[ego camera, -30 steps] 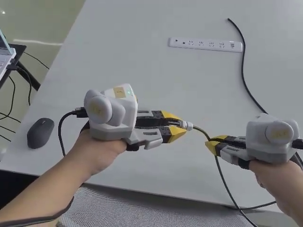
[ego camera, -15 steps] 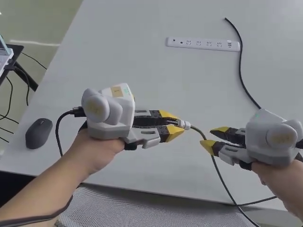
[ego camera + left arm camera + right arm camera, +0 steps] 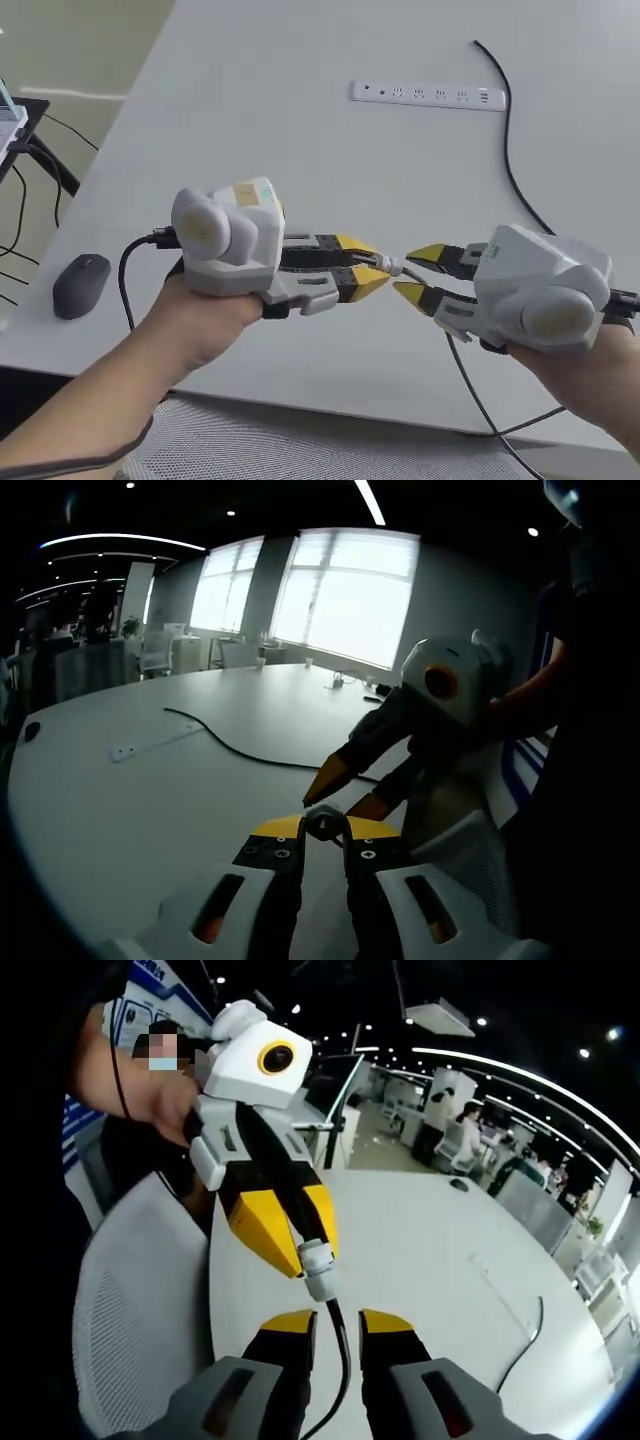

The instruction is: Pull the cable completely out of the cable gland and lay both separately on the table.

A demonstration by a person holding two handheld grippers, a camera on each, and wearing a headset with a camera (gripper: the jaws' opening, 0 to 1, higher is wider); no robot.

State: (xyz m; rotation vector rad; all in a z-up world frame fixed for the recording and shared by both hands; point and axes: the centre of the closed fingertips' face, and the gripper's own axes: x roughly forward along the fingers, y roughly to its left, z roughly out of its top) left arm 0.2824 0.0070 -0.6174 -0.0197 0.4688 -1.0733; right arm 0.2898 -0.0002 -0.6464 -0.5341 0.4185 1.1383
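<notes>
Between parted right gripper (image 3: 335, 1322) jaws: cable (image 3: 344, 1355); gland (image 3: 318, 1260) pinched in left gripper (image 3: 380, 264).

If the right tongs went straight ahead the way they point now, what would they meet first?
The cable gland, clamped in the left tongs directly ahead. The cable runs between the open right tongs. The gap looks short, though depth is unclear.

We find the cable gland (image 3: 393, 266) between the jaw tips of the left gripper (image 3: 378, 266). The right gripper (image 3: 405, 272) faces it tip to tip, with one jaw on each side of the cable (image 3: 465, 365). The cable drops from the gland, under the right gripper and past the near edge of the table (image 3: 300, 150). Far beyond both grippers lies a power strip (image 3: 427, 94). Behind the left gripper's rear, a mouse (image 3: 82, 284) rests on the table.
</notes>
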